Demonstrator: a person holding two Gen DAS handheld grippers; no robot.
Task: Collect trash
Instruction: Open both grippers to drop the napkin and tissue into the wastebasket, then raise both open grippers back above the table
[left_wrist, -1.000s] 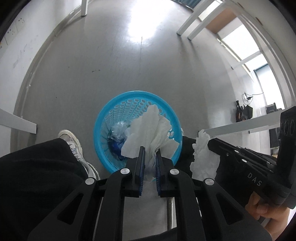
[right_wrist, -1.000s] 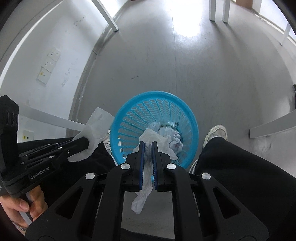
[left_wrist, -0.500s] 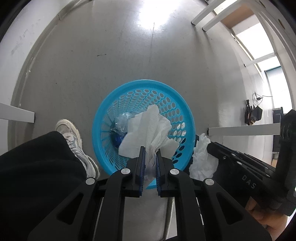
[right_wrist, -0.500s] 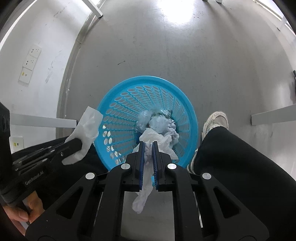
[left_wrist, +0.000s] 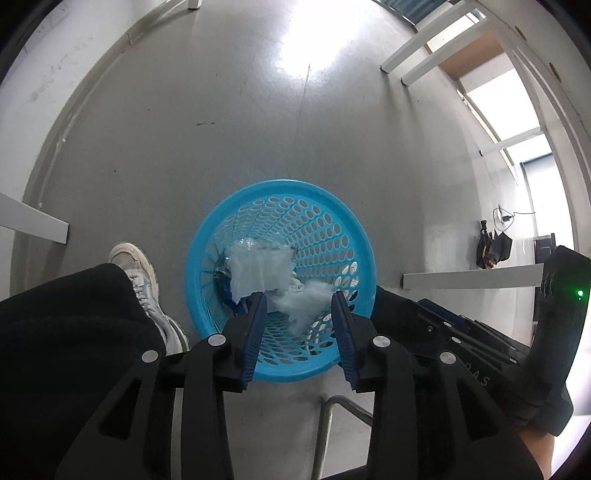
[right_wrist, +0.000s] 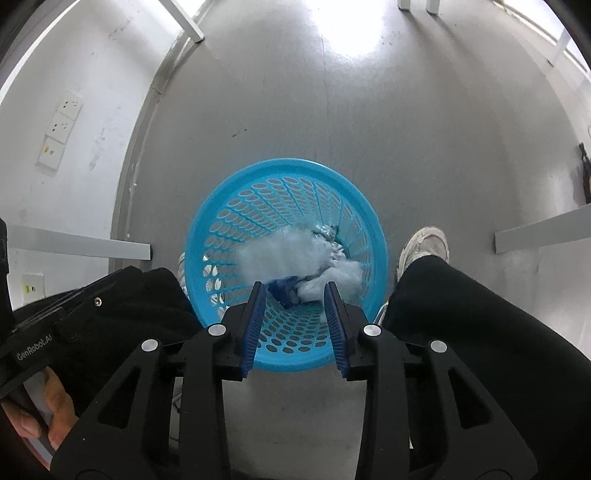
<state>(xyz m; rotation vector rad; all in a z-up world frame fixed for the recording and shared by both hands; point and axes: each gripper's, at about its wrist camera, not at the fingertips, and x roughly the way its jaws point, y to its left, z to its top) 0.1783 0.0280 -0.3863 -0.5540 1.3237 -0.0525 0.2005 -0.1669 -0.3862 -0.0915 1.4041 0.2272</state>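
A round blue perforated basket (left_wrist: 343, 229) (right_wrist: 221, 229) stands on the grey floor right below both grippers. White crumpled tissues (left_wrist: 258, 267) (right_wrist: 280, 254) are blurred, dropping inside it onto other trash. My left gripper (left_wrist: 298, 299) hangs over the basket's near rim, its jaws opening, with nothing pressed between the blue pads. My right gripper (right_wrist: 294, 291) does the same from the other side, jaws opening and empty. In the left wrist view the right gripper's black body (left_wrist: 480, 354) sits low right; in the right wrist view the left one (right_wrist: 40, 332) sits low left.
A person's black-trousered legs flank the basket, with a pale sneaker (left_wrist: 144, 273) (right_wrist: 424, 247) beside it. White table legs (left_wrist: 469, 275) (right_wrist: 81, 247) and a wall with sockets (right_wrist: 61, 129) border the grey floor. A metal chair frame (left_wrist: 332, 413) lies below the basket.
Both grippers let go of their white tissues, which fell into the basket. Both sets of jaws went from shut to parted, and both grippers sank a little toward the basket.
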